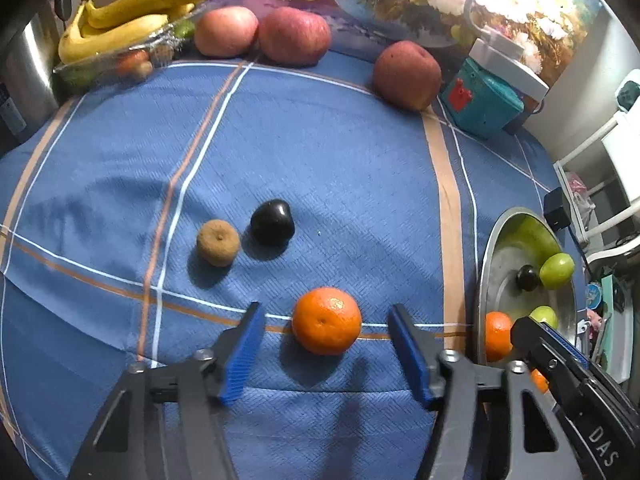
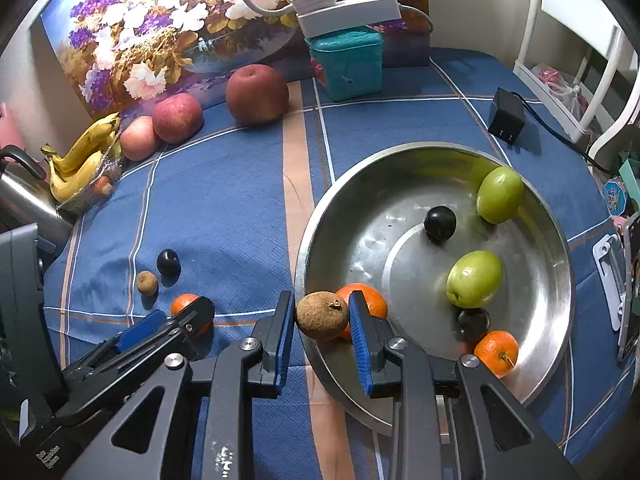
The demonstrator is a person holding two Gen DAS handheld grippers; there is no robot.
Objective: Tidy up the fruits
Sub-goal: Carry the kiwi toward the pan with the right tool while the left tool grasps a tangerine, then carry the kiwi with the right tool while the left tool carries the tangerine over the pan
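Now rough brown kiwi (image 2: pixel 322 315) between right hand-held gripper (image 2: pixel 322 320) pads, left (image 1: pixel 326 340) agape.

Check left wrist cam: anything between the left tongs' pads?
Yes. An orange sits on the blue cloth in the gap of the open left tongs, untouched by either pad. Nothing else lies there, per the left wrist view.

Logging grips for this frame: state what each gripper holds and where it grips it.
The right gripper holds a brown kiwi by its two sides, above the metal bowl's near rim. The left gripper holds nothing; its open jaws flank an orange on the cloth.
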